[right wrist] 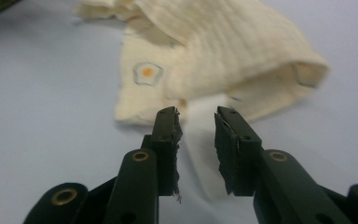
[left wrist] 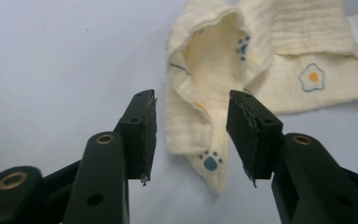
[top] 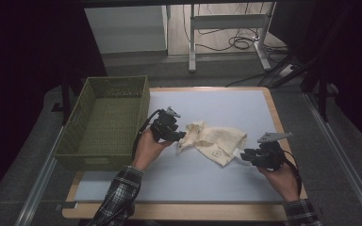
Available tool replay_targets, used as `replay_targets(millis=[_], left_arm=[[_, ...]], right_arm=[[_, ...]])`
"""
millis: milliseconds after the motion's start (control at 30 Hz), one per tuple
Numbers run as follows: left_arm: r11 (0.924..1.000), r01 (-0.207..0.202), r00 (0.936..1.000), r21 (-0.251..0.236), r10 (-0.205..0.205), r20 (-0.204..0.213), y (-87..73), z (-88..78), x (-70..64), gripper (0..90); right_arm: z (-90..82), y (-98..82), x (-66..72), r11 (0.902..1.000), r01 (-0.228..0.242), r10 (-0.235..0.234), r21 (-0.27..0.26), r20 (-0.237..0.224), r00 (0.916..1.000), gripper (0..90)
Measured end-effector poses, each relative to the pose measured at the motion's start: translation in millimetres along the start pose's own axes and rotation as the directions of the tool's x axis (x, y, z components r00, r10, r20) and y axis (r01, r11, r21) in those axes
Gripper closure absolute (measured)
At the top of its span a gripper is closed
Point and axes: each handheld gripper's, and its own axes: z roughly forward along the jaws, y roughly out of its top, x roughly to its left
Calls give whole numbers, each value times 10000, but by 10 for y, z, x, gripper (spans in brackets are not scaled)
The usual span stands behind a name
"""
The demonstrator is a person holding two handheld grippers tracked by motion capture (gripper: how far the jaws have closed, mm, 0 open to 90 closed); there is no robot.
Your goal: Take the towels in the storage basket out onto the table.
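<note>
2 grippers flanked a crumpled cream cloth (top: 215,141) lying mid-tabletop (top: 226,106), right of the green basket (top: 104,122). Left gripper (left wrist: 191,135) had its jaws apart with a paw-print corner between them, nothing pinched; right gripper (right wrist: 198,140) sat narrowly open by the hem. Looked soft and floppy, so grabbing opposite edges seemed smartest.

A lab: bare desk frame (top: 226,28), loose floor cables (top: 238,42).

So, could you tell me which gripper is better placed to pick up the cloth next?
Probably the left gripper: a fold of the cream cloth already lies between its open jaws. The right gripper stops just short of the edge.
</note>
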Motion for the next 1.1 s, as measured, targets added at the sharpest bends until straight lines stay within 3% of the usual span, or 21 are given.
replay_targets(millis=[100, 300, 367, 500, 567, 633, 667, 700, 800, 1000, 1100], left_arm=[[10000, -39, 9992, -7, 39, 394, 13, 33, -44, 533], [9995, -185, 9960, 243, 163, 878, 52, 358, -144, 497], [9996, -159, 9961, 254, 136, 873, 56, 436, -161, 479], [9984, -327, 9985, 459, 306, 456, 58, 613, -180, 455], [9968, -439, 9987, 671, 422, 270, 41, 711, -179, 524], [9958, -364, 9993, 845, 362, 38, 32, 750, -160, 669], [9961, -275, 9995, 837, 262, 164, 33, 745, -125, 718], [9965, -220, 9996, 806, 205, 187, 38, 730, -111, 784], [9977, -179, 9998, 655, 180, -15, 74, 611, -82, 848], [10000, -58, 9999, 50, 59, -152, 149, 304, -41, 867], [10000, -64, 9994, -71, 61, -355, 192, 209, -8, 870]], right_arm=[[76, 68, 71, 9999, 144, -146, -58, -268, 9995, 699], [329, 219, 123, 9994, 337, -338, -35, -442, 9984, 672], [409, 243, 101, 9996, 267, -267, -14, -401, 9988, 653], [584, 250, 66, 9989, 368, -365, 288, -88, 9993, 619], [670, 233, 58, 9979, 406, -415, 512, 155, 9990, 627], [735, 210, 67, 9948, 630, -673, 800, 527, 9963, 748], [748, 203, 76, 9932, 706, -773, 928, 701, 9945, 781], [748, 200, 82, 9931, 828, -889, 832, 722, 9934, 854], [683, 218, 79, 9934, 883, -944, 733, 834, 9920, 869], [334, 281, 51, 9970, 777, -776, 27, 777, 9940, 870], [123, 308, 9, 9965, 810, -783, -207, 1083, 9910, 871]])
